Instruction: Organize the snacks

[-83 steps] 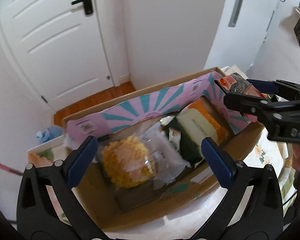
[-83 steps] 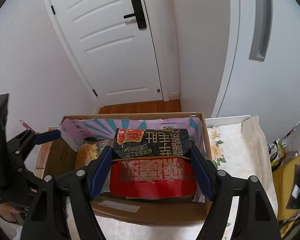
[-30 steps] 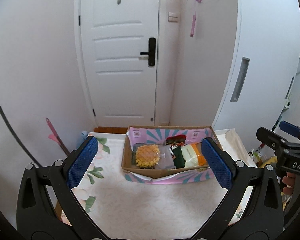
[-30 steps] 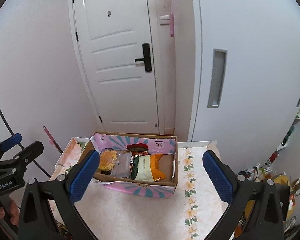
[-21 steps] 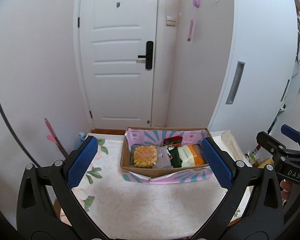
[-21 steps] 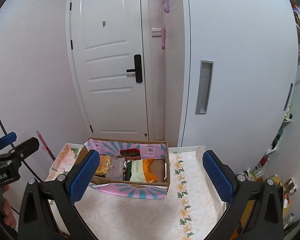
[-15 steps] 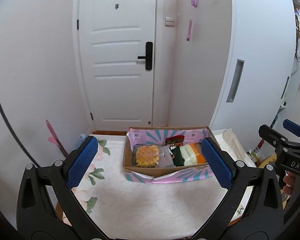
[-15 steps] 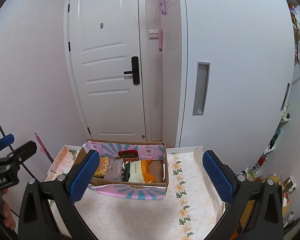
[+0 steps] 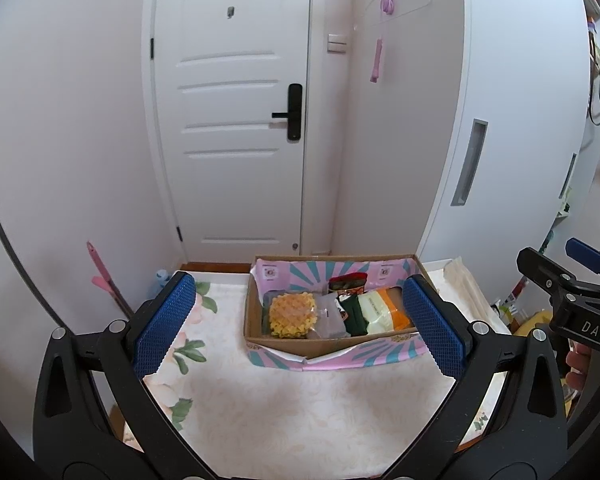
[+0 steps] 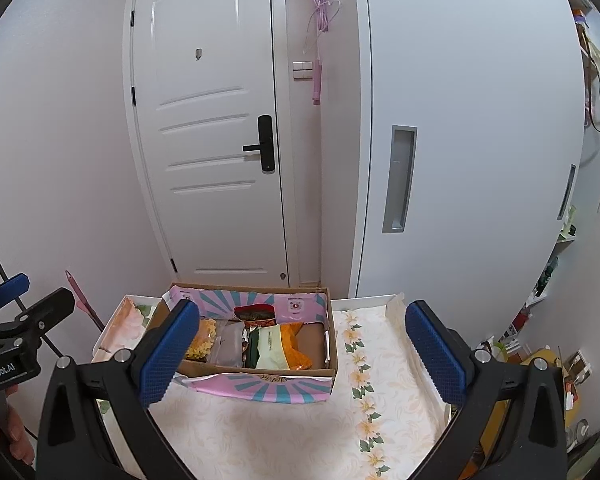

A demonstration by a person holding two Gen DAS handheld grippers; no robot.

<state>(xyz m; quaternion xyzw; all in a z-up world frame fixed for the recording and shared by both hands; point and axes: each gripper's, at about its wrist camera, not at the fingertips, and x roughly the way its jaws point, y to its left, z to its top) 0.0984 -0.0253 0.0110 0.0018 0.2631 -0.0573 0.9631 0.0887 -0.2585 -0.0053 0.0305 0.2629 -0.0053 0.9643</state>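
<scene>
The labels on the snacks [image 9: 332,312] cannot be read, and the red packet [image 10: 255,312] at the back is half hidden. All are packed in the cardboard box [image 10: 260,376] at 12 o'clock on the flowered tabletop [image 9: 300,408]. The left gripper [image 9: 300,328] and right gripper [image 10: 302,354] are held wide apart, empty, well back from it.

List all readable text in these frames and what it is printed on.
"DAS": on the right gripper.
"GenRobot.AI": on the left gripper.
Print on the snack packets and the box: too small to read.
</scene>
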